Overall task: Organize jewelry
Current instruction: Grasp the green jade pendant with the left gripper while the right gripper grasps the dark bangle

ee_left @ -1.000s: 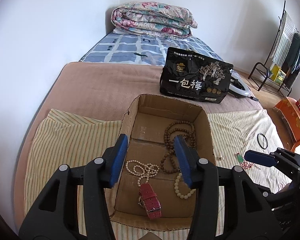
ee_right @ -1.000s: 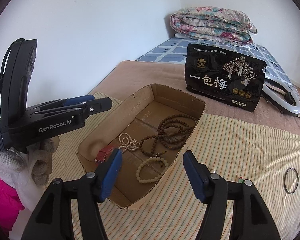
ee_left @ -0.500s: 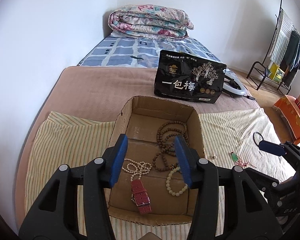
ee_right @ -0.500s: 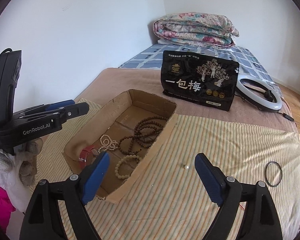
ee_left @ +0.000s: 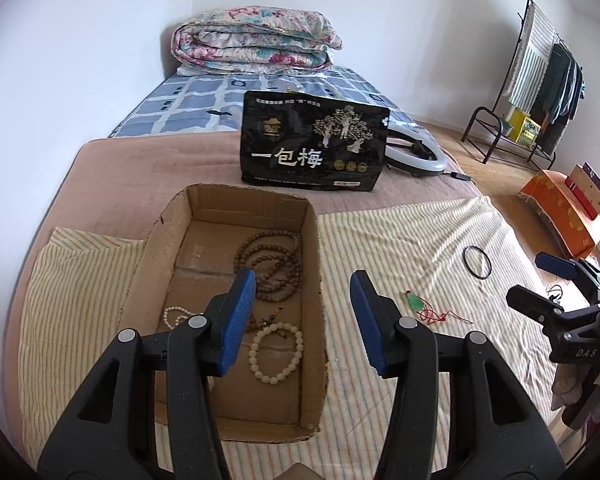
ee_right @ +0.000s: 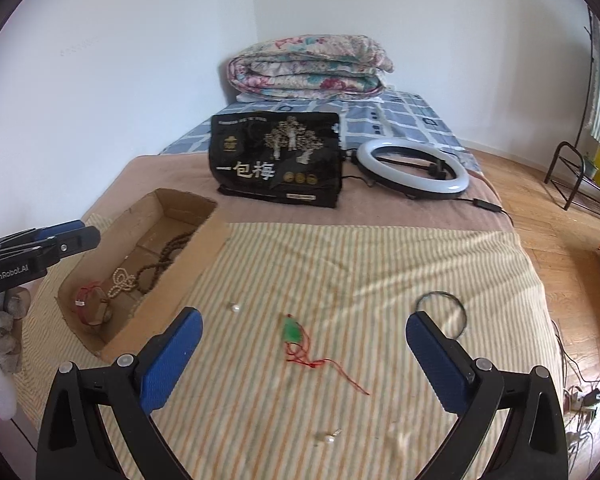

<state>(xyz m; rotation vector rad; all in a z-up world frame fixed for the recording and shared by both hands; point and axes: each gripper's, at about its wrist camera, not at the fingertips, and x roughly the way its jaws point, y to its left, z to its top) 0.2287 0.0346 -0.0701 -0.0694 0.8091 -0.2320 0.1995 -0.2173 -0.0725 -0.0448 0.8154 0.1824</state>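
We work on a bed (ee_right: 380, 208) spread with a yellow-striped cotton sheet (ee_right: 380, 280), and we place everything against the open brown cardboard box (ee_left: 318, 248) lying on it. Inside the box already sit a long dark wooden bead strand (ee_left: 274, 264), a white bead bracelet (ee_left: 276, 352), a small cream bead string (ee_right: 122, 282) and a red strap watch (ee_right: 90, 300). Our left tool (ee_left: 302, 320) hangs empty over the box's right wall, its pads a moderate gap apart; our right tool (ee_right: 304, 354) spreads wide and holds nothing. Right of the box, loose on the sheet, lie a thin black ring bangle (ee_right: 440, 312), a green pendant on a red cord (ee_right: 294, 330), a single white pearl (ee_right: 234, 308) and a pair of small pearl earrings (ee_right: 328, 437). The pendant lies dead ahead between the right tool's pads, its cord trailing back toward the tool's right side, so we judge the right tool nearer and the likely one to pick it up and carry it leftward to the box.
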